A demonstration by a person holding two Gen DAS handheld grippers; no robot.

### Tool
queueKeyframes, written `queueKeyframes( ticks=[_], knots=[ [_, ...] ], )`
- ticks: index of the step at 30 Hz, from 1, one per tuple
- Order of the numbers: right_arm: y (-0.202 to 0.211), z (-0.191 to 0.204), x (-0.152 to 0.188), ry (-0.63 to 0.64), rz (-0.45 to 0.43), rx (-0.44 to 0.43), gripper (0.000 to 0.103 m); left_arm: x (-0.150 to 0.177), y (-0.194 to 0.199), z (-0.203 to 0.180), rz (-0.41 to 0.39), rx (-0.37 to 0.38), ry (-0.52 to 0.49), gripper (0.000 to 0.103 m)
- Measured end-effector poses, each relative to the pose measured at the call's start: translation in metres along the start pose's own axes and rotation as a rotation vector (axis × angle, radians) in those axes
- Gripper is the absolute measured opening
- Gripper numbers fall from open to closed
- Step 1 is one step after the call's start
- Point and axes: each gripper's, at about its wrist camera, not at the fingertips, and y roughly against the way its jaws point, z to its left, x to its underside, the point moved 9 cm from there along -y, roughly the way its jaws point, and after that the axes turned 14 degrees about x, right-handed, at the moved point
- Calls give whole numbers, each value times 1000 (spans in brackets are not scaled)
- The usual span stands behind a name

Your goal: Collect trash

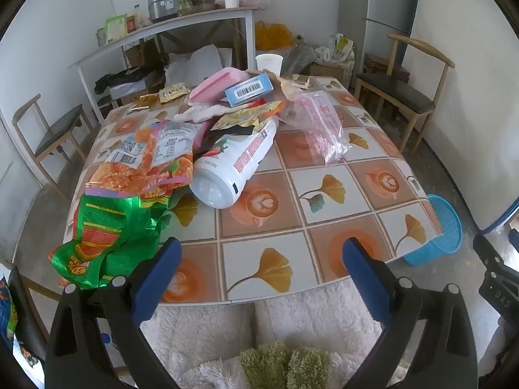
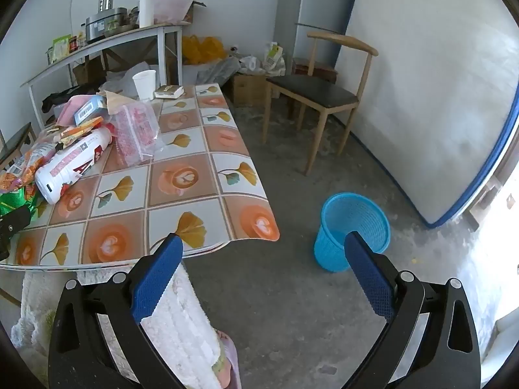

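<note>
Trash is piled on the tiled table [image 1: 292, 259]: a green snack bag [image 1: 100, 240], an orange snack bag [image 1: 146, 159], a white bottle on its side [image 1: 236, 162], a clear pink-printed bag [image 1: 321, 129], a blue barcode box [image 1: 249, 89] and a white paper cup [image 1: 269, 63]. A blue mesh bin [image 2: 352, 230] stands on the floor right of the table. My left gripper [image 1: 259, 253] is open and empty over the table's near edge. My right gripper [image 2: 262, 249] is open and empty, off the table's right corner [image 2: 259, 227], near the bin.
Wooden chairs stand at the left [image 1: 48, 129] and the far right [image 2: 318, 94]. A cluttered shelf table [image 1: 162, 29] stands behind. A white mattress [image 2: 438, 97] leans on the right wall. My fluffy white clothing [image 1: 259, 324] is below the table edge.
</note>
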Motion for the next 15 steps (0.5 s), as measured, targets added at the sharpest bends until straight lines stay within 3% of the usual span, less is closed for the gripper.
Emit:
queueKeyframes(
  ticks=[15],
  knots=[
    [1, 8, 2, 3, -6, 3, 95, 0, -1, -1, -1, 4, 10, 97]
  ],
)
